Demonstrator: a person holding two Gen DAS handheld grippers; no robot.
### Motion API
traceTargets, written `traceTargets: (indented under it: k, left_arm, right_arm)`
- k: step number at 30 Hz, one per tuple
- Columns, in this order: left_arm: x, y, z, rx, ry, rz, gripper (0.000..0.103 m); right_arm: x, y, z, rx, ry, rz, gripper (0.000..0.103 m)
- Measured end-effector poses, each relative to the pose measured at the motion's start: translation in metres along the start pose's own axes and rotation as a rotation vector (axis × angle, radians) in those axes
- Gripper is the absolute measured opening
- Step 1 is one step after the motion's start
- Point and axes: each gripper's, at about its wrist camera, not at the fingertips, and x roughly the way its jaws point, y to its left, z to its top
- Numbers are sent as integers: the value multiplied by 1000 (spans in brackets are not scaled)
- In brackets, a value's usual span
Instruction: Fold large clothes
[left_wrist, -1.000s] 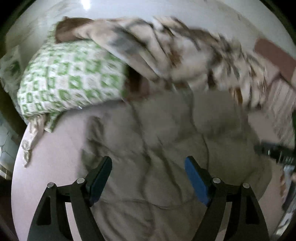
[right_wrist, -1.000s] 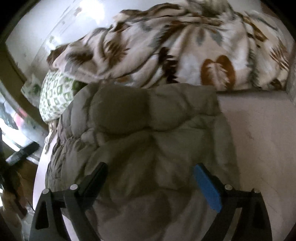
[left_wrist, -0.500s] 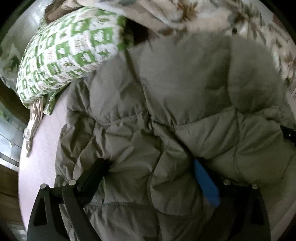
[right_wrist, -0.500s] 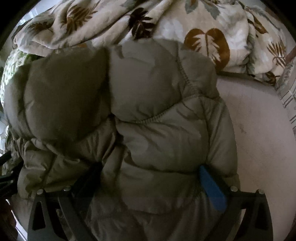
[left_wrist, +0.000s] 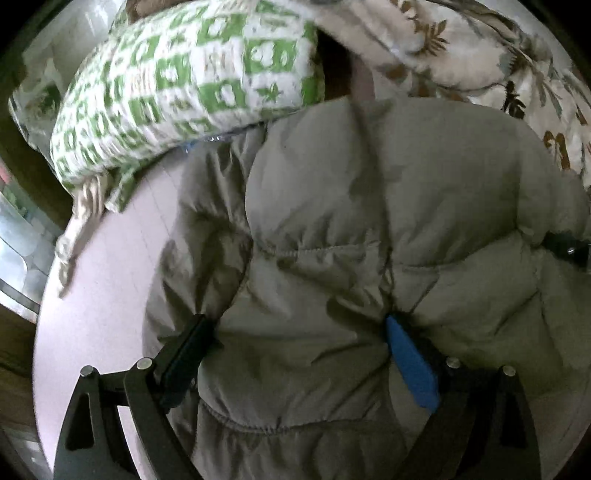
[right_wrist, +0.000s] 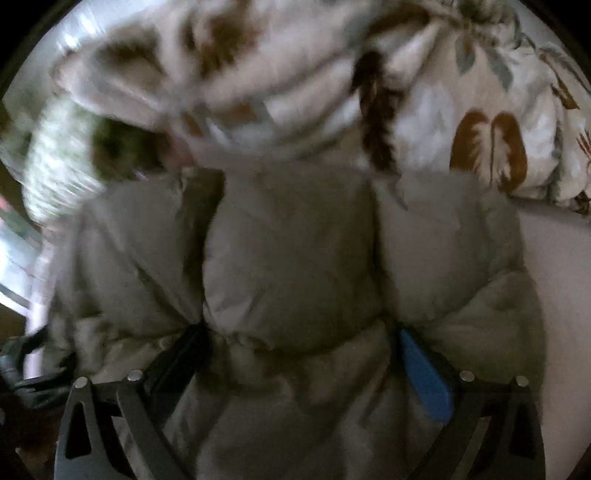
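Pressing both grippers into jacket (left_wrist: 369, 206), left gripper (left_wrist: 295, 332) and right gripper (right_wrist: 303, 339) wide, fingers sunk in padding, gripping nothing. Pillow (left_wrist: 184, 85) at 11 o'clock. We judge mid-fold; next we pinch near hem and carry it toward 12.

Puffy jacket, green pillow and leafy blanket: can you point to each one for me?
Puffy jacket (left_wrist: 369, 192): left wrist view, on its smooth upper panel.
Green pillow (left_wrist: 192, 77): left wrist view, on the middle of its checked cover.
Leafy blanket (right_wrist: 487, 147): right wrist view, on a big brown leaf print.
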Motion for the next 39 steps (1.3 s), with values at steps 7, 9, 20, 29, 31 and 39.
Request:
traceTargets:
  k: [7, 9, 20, 29, 31, 39]
  left_arm:
    - [-4, 7, 1, -3, 12, -19, 94]
    - [-23, 13, -9, -33, -28, -52, 94]
    - [-60, 10, -83, 36, -107, 0, 95]
    - [-46, 10, -86, 7, -111, -1, 95]
    - [-46, 10, -87, 8, -114, -3, 95]
    - [-46, 9, -89, 10, -119, -2, 96]
  right_arm:
    - [-5, -1, 6, 7, -14, -15, 102]
    - [-31, -7, -9, 24, -65, 27, 102]
    - [-98, -17, -117, -139, -113, -6, 102]
    - [-43, -27, -127, -105, -45, -38, 103]
    - [-43, -27, -126, -103, -42, -37, 103]
    - [-43, -16, -132, -104, -50, -60, 103]
